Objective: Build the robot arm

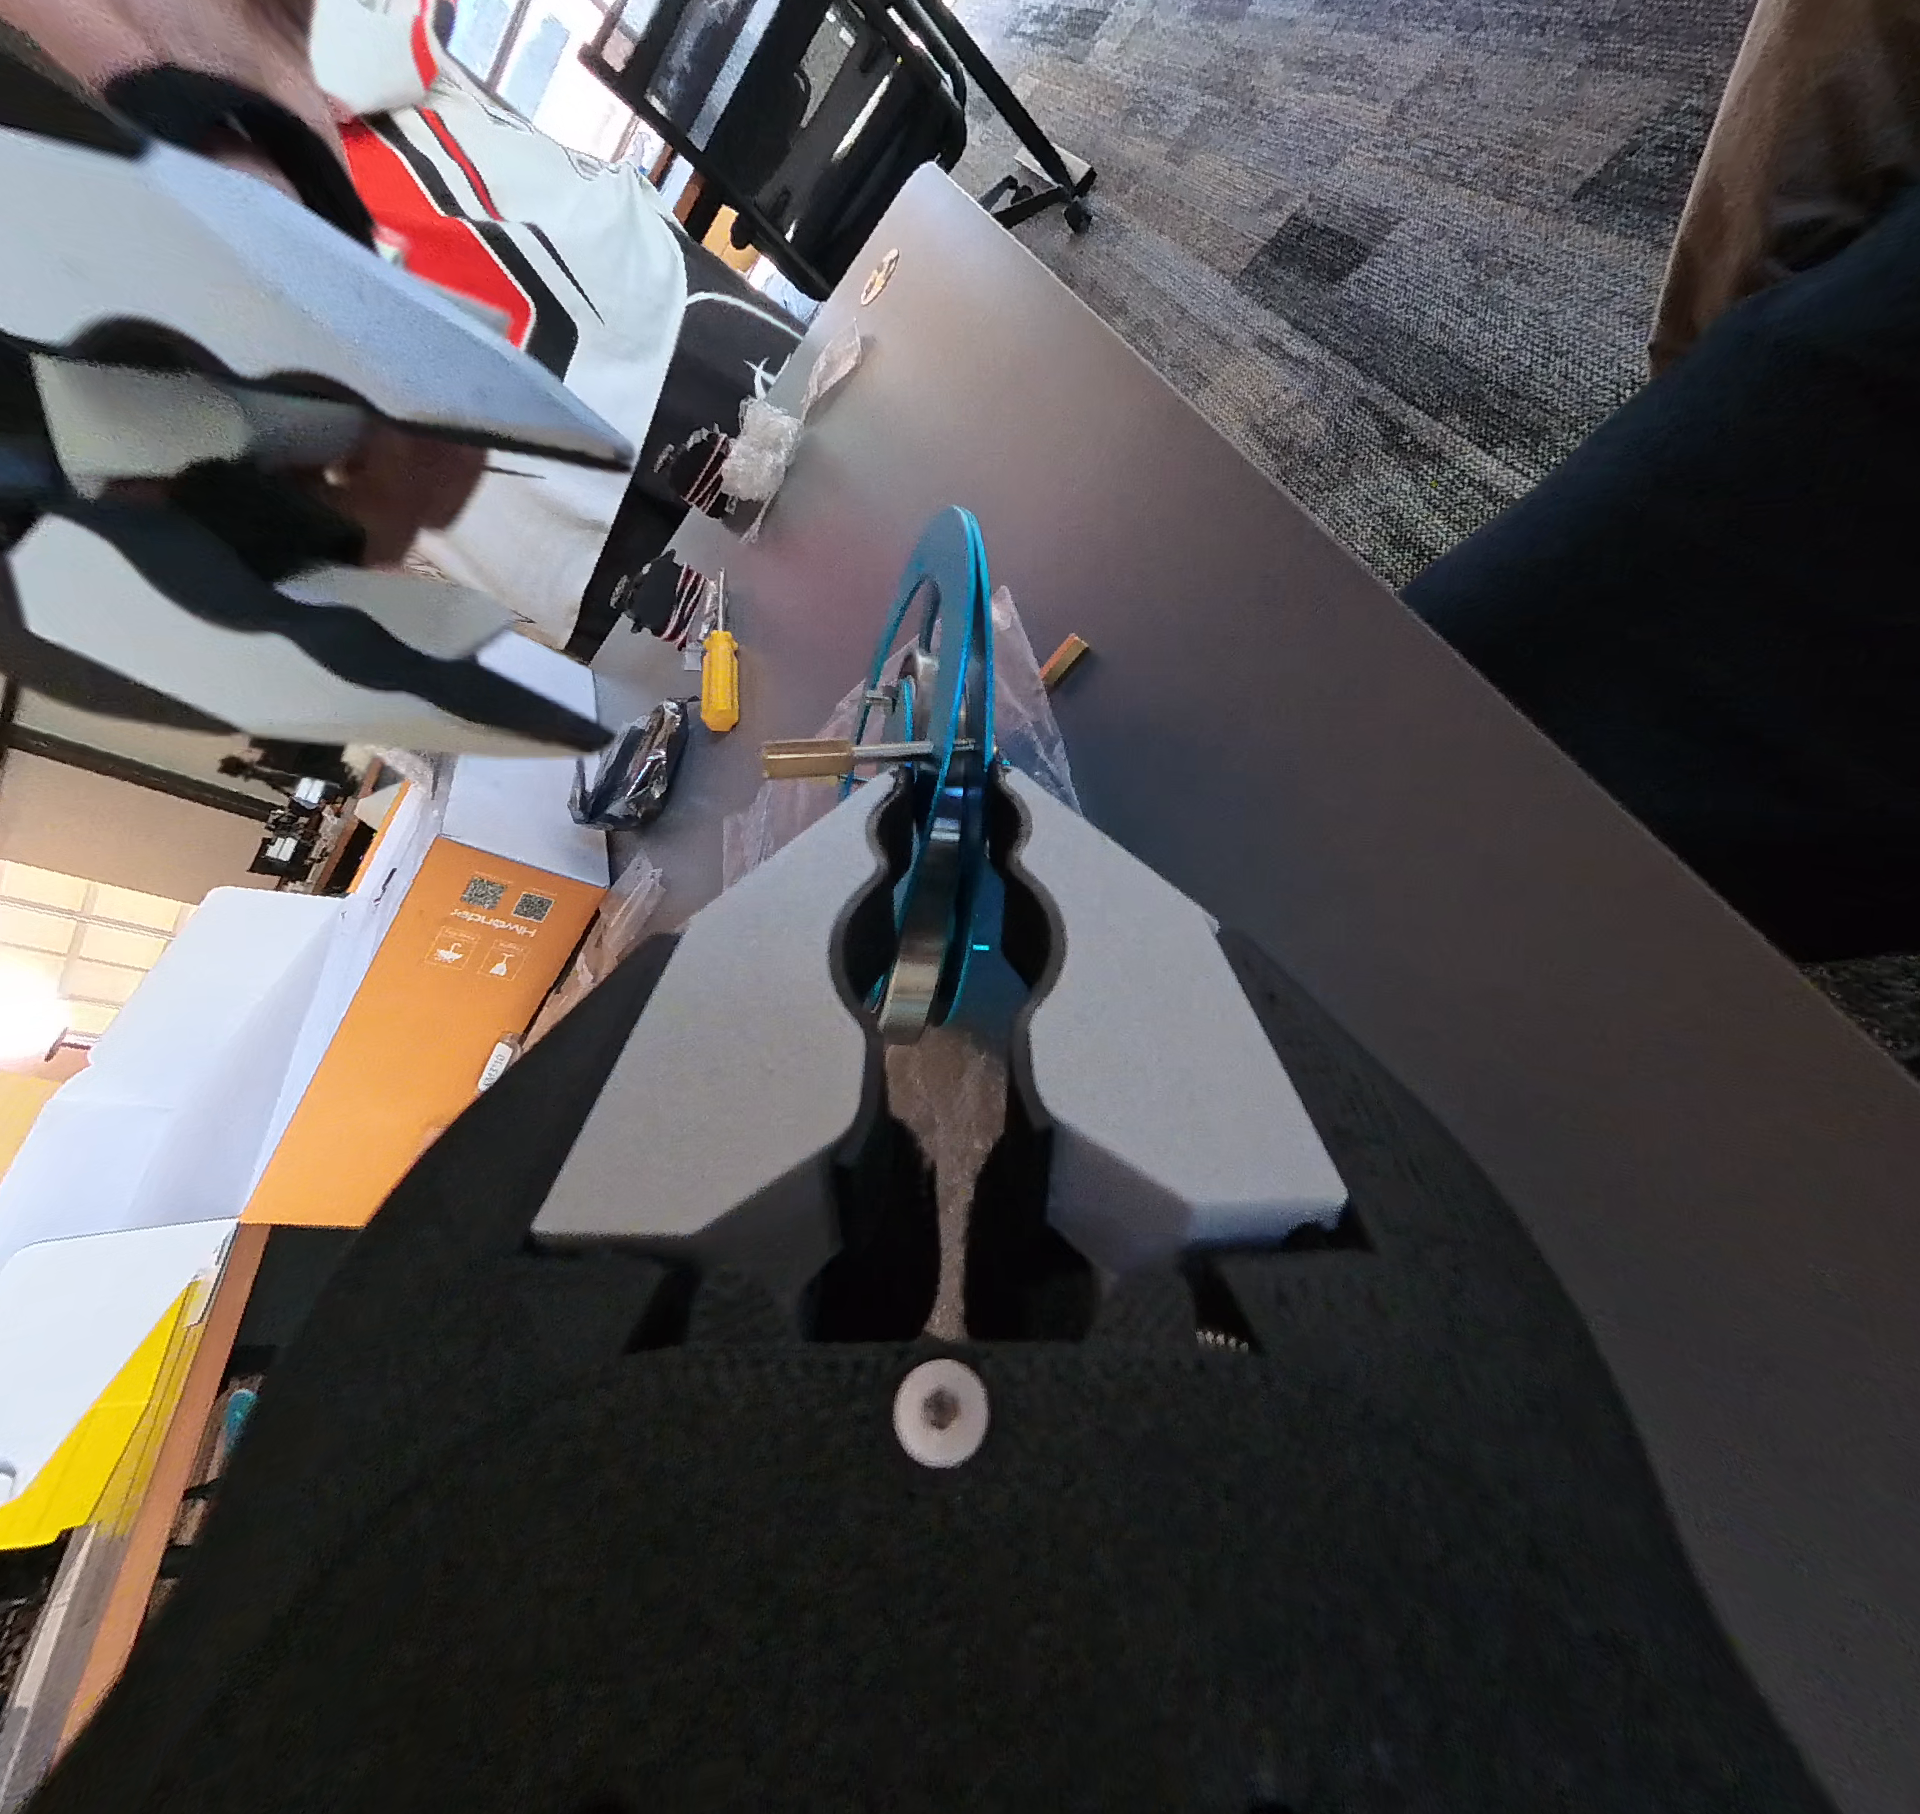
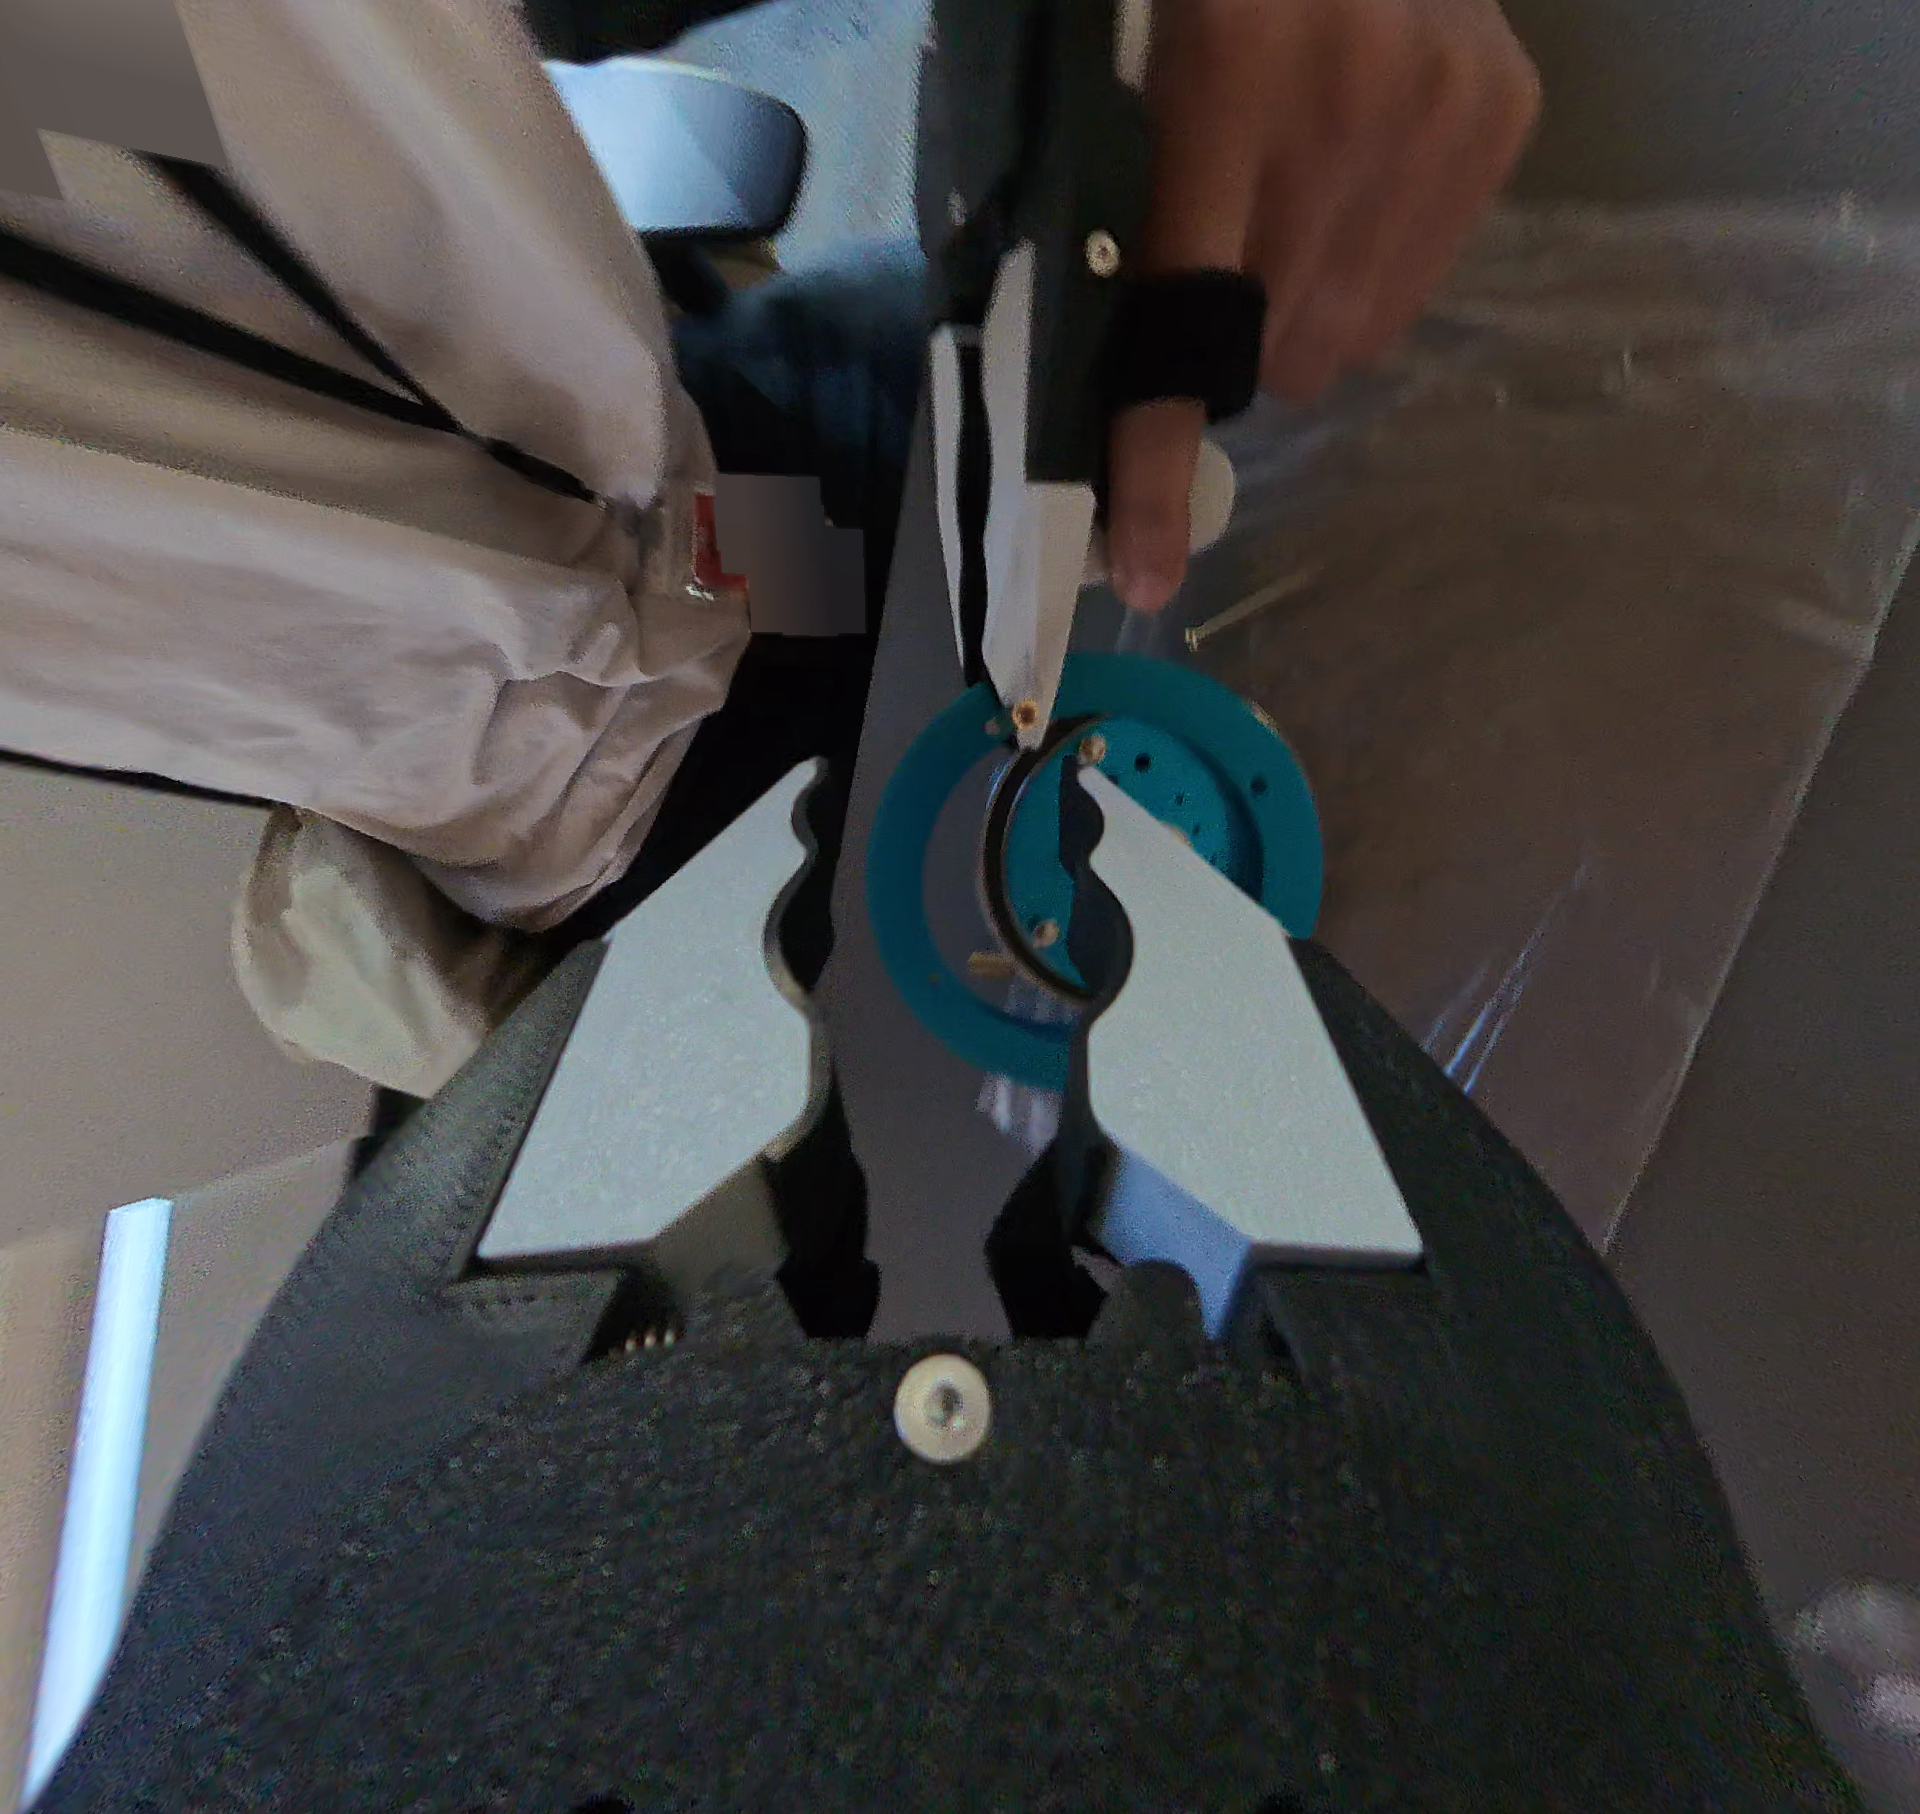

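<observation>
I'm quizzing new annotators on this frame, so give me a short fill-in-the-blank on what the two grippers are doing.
The left gripper is shut on a ring plate coloured ____.
The right gripper has its jaws ____.
The screwdriver on the table has a ____ handle.

Missing words: blue; open; yellow

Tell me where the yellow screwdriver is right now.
In the left wrist view, the yellow screwdriver lies on the grey table, left of the upright blue disc held in the left claw, beside a crumpled dark bag.
</observation>
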The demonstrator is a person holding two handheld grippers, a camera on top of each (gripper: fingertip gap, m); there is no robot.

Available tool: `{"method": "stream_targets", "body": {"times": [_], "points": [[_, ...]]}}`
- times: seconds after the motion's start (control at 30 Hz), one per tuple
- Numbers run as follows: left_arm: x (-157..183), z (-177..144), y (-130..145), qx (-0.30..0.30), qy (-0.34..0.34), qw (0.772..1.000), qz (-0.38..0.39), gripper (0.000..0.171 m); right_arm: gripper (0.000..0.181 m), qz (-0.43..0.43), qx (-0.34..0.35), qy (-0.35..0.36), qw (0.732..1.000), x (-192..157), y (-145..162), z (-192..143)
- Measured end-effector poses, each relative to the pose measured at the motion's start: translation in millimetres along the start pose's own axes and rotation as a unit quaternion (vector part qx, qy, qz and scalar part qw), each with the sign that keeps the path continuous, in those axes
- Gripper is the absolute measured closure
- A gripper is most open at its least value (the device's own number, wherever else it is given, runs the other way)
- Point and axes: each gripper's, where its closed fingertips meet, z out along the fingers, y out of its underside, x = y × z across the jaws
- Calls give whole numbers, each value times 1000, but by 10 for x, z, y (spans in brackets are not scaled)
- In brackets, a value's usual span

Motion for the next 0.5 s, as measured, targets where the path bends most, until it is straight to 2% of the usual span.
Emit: {"method": "stream_targets", "body": {"times": [0.1,0.27,0.37,0.5], "points": [[16,5,-3,-1,3,1000,5,158,140,-101,58,-40,992,60,-58,43],[11,-4,3,1,7,1000,0,158,147,-175,-24,-139,974,101,55,104],[-4,-13,7,2,7,1000,-5,158,154,-256,-70,-152,952,170,104,162],[3,-11,6,5,9,1000,-6,158,158,-324,-95,-193,921,126,51,217]]}}
